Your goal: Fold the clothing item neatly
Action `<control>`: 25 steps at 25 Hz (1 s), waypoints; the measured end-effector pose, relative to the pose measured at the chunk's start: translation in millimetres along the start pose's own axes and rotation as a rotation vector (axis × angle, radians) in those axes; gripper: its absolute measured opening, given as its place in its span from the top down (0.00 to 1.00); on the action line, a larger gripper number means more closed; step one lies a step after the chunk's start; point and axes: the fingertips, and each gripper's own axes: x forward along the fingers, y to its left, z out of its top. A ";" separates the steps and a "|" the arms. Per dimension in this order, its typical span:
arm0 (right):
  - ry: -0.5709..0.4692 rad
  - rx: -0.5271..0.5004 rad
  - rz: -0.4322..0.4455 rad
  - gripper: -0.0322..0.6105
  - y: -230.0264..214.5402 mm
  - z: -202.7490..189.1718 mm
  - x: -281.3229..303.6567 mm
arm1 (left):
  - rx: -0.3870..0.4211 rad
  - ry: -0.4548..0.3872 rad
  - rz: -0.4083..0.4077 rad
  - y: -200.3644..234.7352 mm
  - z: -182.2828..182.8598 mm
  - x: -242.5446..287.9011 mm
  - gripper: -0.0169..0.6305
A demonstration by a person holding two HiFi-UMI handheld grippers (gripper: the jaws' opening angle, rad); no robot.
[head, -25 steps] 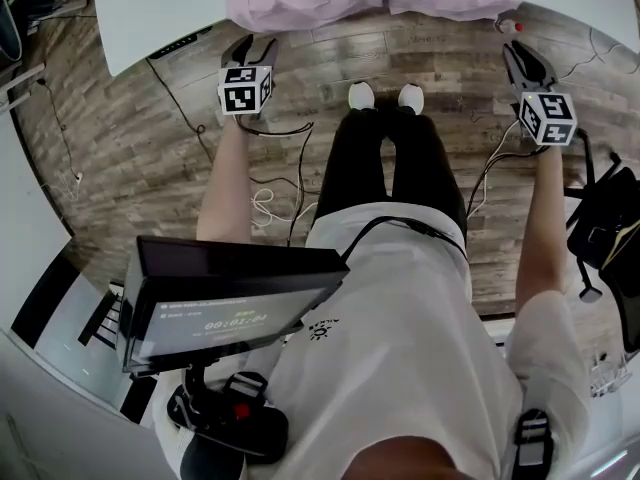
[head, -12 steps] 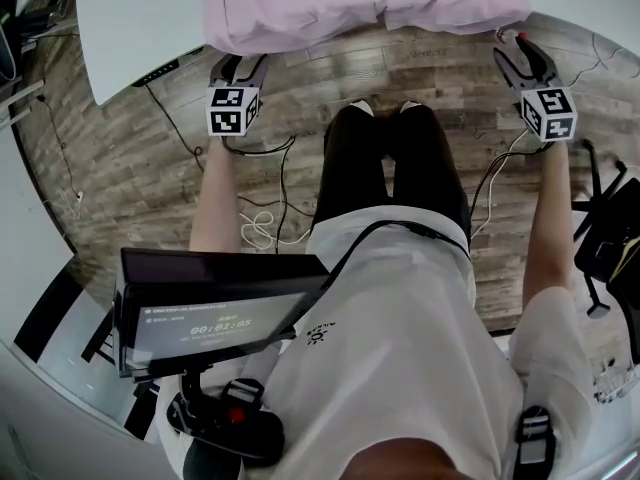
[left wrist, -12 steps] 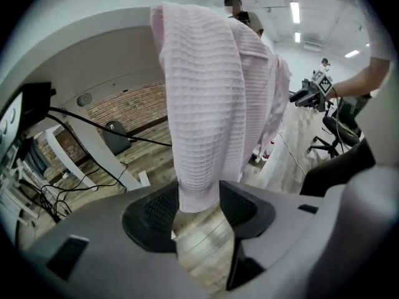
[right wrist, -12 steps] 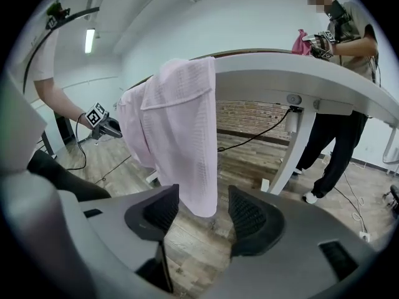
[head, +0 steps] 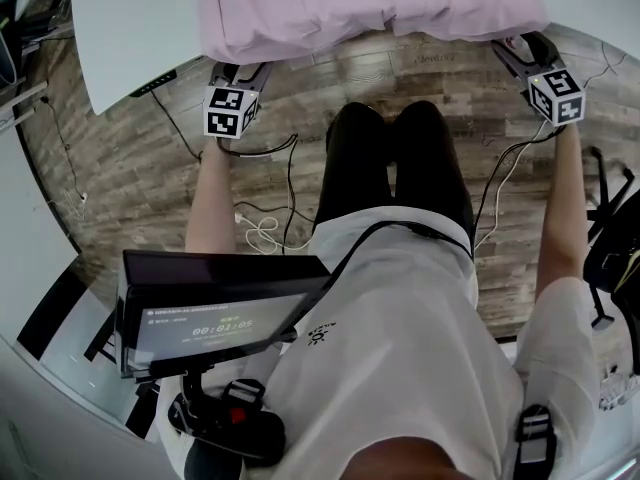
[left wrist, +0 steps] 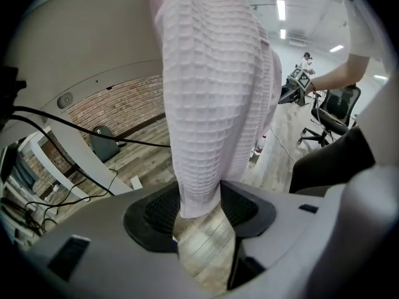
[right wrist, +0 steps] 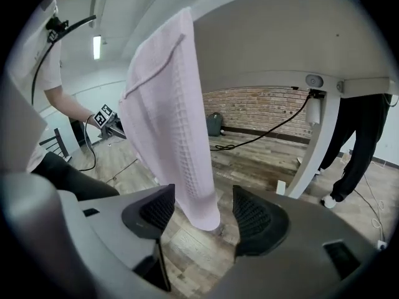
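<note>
A pink waffle-knit garment (head: 370,3) lies on the white table (head: 130,28), and its near edge hangs down over the table's front. My left gripper (head: 238,72) is at the hanging hem's left end. In the left gripper view the cloth's bottom corner (left wrist: 212,104) hangs between the jaws of the left gripper (left wrist: 199,207), which are opening a little and do not clamp it. My right gripper (head: 520,50) is at the hem's right end. There the cloth (right wrist: 174,136) hangs in the wide gap of the opening right gripper (right wrist: 202,213), clear of both pads (right wrist: 252,217).
The person's legs (head: 395,168) stand between the two arms on a wood floor strewn with cables (head: 265,233). A dark screen (head: 220,308) hangs at the chest. A black chair (head: 620,238) is at the right. A white table leg (right wrist: 318,148) and another person's legs (right wrist: 361,148) are beyond the right gripper.
Both grippers have moved forward from the open floor up to the garment's hanging hem. The right jaws have spread apart, and the view has shifted toward the table.
</note>
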 end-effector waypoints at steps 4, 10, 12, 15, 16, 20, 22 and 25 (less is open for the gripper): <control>-0.012 -0.014 0.042 0.63 1.5 5.2 12.5 | 0.019 -0.023 0.000 1.4 8.0 1.1 0.72; 0.003 0.001 0.066 0.93 18.8 8.5 -1.6 | -0.034 -0.006 -0.046 -17.6 7.7 -17.1 0.95; 0.015 -0.005 0.073 0.93 26.2 11.9 -9.3 | -0.033 -0.005 -0.063 -26.5 11.8 -26.2 0.95; 0.025 -0.003 0.072 0.93 36.3 17.7 -26.0 | -0.039 0.004 -0.085 -41.4 14.5 -42.8 0.95; 0.027 -0.002 0.072 0.93 39.8 20.8 -32.2 | -0.044 0.008 -0.092 -46.4 15.3 -49.6 0.95; 0.036 -0.002 0.082 0.93 60.3 38.1 -62.1 | -0.066 0.014 -0.119 -69.4 25.0 -84.9 0.95; 0.032 0.000 0.087 0.93 70.9 50.3 -79.8 | -0.075 0.010 -0.132 -81.5 33.5 -104.5 0.95; 0.018 0.010 0.086 0.93 83.4 70.0 -105.8 | -0.087 0.000 -0.160 -96.9 50.2 -134.2 0.95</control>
